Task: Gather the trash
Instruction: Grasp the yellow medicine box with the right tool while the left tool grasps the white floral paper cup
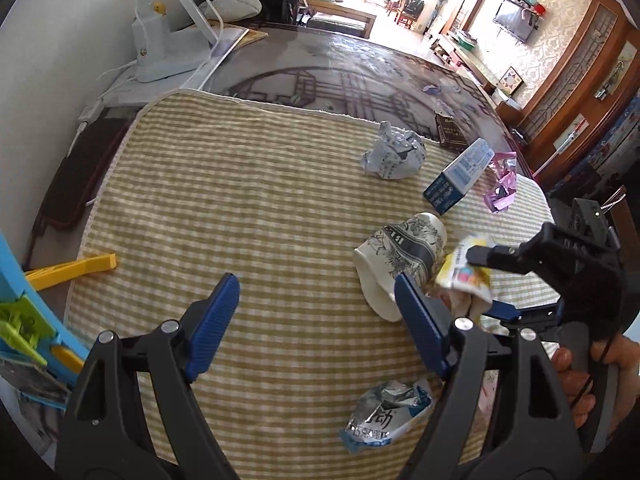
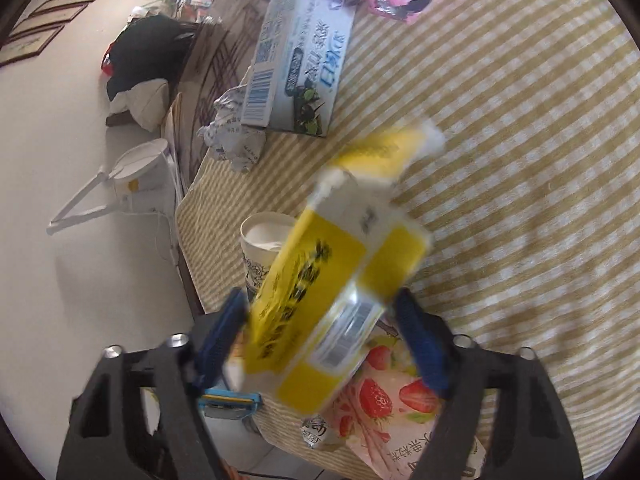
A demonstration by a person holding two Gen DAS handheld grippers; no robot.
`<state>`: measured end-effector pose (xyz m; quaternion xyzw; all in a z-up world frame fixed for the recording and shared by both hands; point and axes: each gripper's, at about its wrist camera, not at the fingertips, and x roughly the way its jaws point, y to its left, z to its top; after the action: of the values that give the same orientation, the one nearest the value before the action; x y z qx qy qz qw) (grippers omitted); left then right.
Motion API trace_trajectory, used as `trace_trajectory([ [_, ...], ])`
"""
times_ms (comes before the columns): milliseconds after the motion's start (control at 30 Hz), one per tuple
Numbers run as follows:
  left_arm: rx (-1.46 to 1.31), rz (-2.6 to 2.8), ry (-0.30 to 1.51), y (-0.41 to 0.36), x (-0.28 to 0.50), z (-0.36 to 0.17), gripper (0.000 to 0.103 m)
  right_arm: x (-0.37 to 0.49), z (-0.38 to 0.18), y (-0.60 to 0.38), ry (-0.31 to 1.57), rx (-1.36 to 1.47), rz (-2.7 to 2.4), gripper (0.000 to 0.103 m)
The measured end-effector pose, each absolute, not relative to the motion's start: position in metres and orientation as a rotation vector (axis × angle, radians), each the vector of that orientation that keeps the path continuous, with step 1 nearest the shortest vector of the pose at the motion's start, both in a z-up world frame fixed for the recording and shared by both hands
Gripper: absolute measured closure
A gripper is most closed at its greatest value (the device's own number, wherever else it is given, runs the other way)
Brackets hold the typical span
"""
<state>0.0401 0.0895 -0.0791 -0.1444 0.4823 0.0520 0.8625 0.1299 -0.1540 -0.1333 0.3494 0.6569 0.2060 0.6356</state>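
My right gripper (image 2: 320, 332) is shut on a yellow and white carton (image 2: 336, 280) and holds it tilted above the striped cloth; the gripper (image 1: 484, 276) and carton (image 1: 466, 276) also show in the left wrist view. My left gripper (image 1: 316, 312) is open and empty above the cloth. A printed paper cup (image 1: 400, 260) lies on its side beside the carton, and shows in the right wrist view (image 2: 264, 248). Other trash: a crumpled white paper (image 1: 394, 150), a blue and white box (image 1: 460, 176), a pink wrapper (image 1: 502, 184), a crushed blue-white packet (image 1: 384, 416), a strawberry packet (image 2: 396, 404).
A green-striped cloth (image 1: 220, 200) covers the table. A white desk lamp (image 1: 160, 40) stands at the back left. A dark case (image 1: 80, 176) lies at the left edge. A yellow clip (image 1: 72, 268) and blue plastic stand (image 1: 16, 300) sit left. A dark small box (image 1: 450, 130) lies behind.
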Motion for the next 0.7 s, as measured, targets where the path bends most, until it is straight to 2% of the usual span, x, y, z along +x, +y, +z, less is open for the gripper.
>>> trace_trajectory([
  [33,-0.303,0.096,1.013,0.088,0.043,-0.08,0.026,0.13,-0.13,-0.154,1.486,0.788,0.468,0.045],
  [233,-0.243,-0.01,1.034,0.064,0.072,-0.09,0.026,0.121,-0.083,-0.171,1.267,0.579,0.402,0.051],
  [300,-0.195,-0.042,1.051,0.052,0.085,-0.097,0.026,0.114,-0.072,-0.179,1.214,0.466,0.35,0.062],
  [400,-0.149,-0.094,1.098,0.035,0.103,-0.112,0.026,0.106,-0.074,-0.188,1.206,0.391,0.283,0.062],
  [567,-0.061,-0.119,1.136,0.016,0.126,-0.134,0.024,0.095,-0.095,-0.202,1.253,0.409,0.212,0.053],
  [600,-0.061,-0.118,1.137,0.016,0.13,-0.135,0.024,0.094,-0.096,-0.204,1.259,0.398,0.197,0.045],
  [633,-0.075,-0.119,1.145,0.017,0.133,-0.138,0.029,0.093,-0.097,-0.205,1.26,0.388,0.184,0.037],
  [667,-0.092,-0.117,1.146,0.019,0.136,-0.139,0.035,0.093,-0.096,-0.207,1.256,0.384,0.178,0.035],
  [700,-0.11,-0.12,1.14,0.022,0.138,-0.14,0.046,0.091,-0.096,-0.21,1.251,0.383,0.173,0.033],
])
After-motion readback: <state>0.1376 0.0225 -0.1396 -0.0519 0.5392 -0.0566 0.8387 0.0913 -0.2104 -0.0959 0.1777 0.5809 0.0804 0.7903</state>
